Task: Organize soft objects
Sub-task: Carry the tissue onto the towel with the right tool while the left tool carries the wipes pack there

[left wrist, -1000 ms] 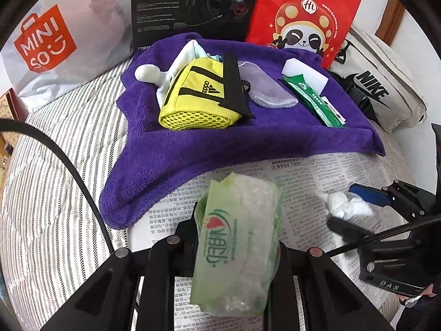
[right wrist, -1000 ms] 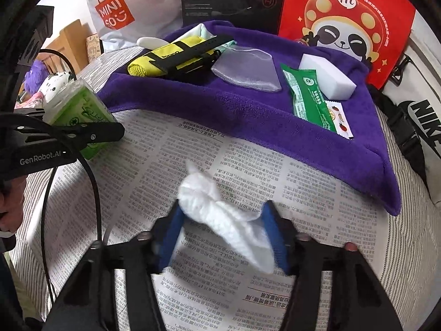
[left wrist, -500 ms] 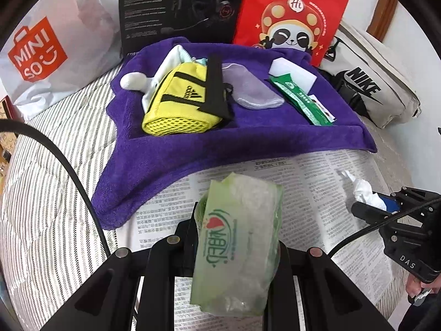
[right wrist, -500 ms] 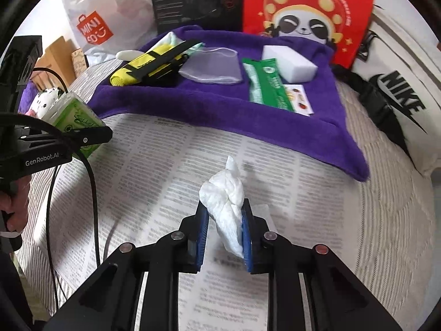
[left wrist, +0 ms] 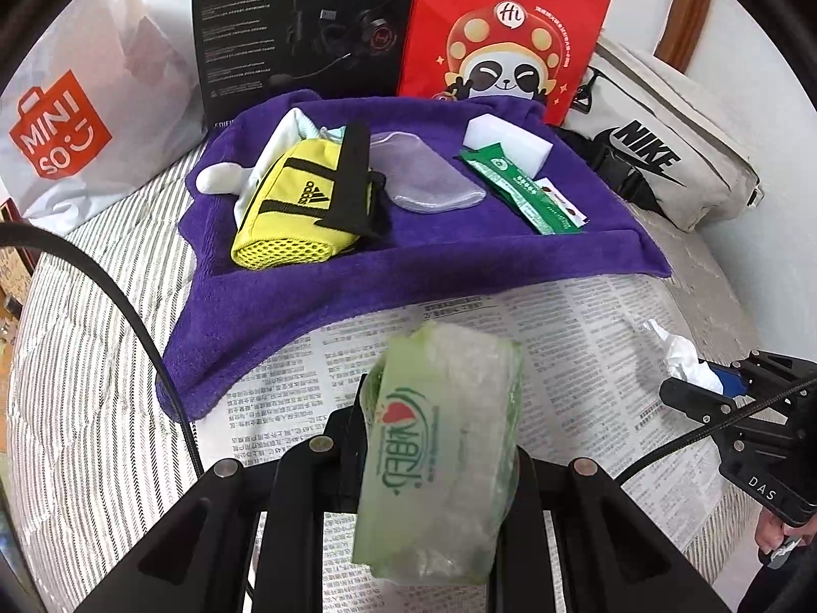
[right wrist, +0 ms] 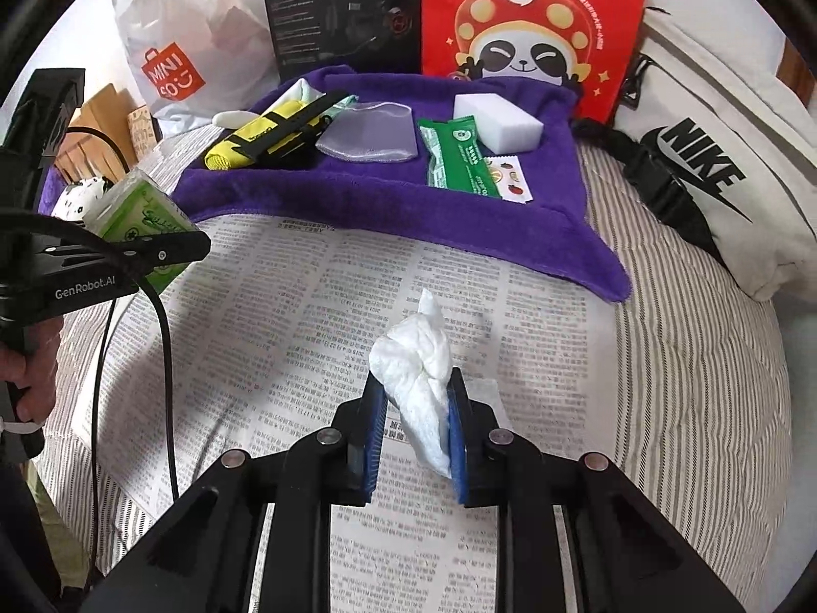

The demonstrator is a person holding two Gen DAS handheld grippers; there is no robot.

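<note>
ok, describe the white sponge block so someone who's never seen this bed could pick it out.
Find the purple towel spread at the back of the bed, in front of the red panda bag. At its back right corner sits the white sponge block, just behind the green sachet. It is the only plain white, sharp-edged brick shape on the towel.

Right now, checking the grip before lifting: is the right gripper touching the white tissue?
Touching. The right wrist view shows the right gripper with both blue pads pressed against the white tissue.

Black box (left wrist: 301,25) top cut off, newspaper (right wrist: 316,316) print too small to read
</note>
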